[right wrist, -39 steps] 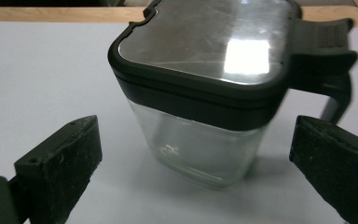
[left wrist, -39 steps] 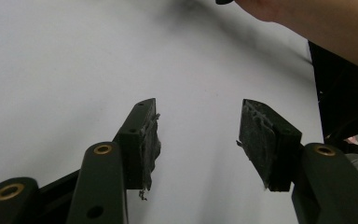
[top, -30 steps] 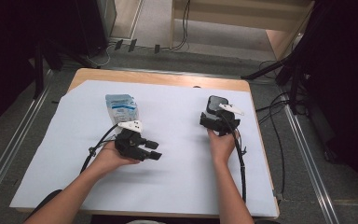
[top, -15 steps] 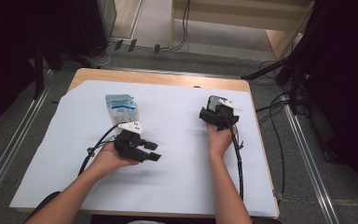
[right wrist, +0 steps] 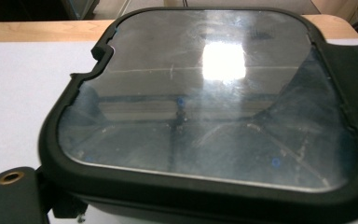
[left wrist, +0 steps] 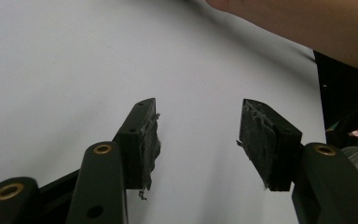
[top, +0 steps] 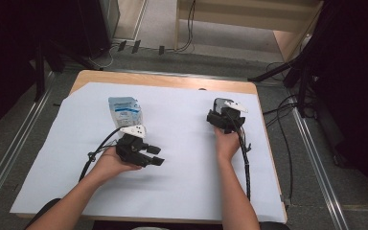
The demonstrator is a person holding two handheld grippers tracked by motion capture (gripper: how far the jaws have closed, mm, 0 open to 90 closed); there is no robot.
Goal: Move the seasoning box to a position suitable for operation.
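1. Right gripper [top: 224, 114], at the table's far right, clamps a dark lidded container [right wrist: 205, 112].
2. Left gripper [top: 151, 157] hangs spread and empty, near left.
3. Next likely: carry the container toward the blue-and-white pouch [top: 124, 110], far left.

Two hand-held grippers, left [top: 157, 160] and right [top: 220, 111], one lidded container [right wrist: 205, 116], one blue-white pouch [top: 124, 109], one table [top: 172, 81]
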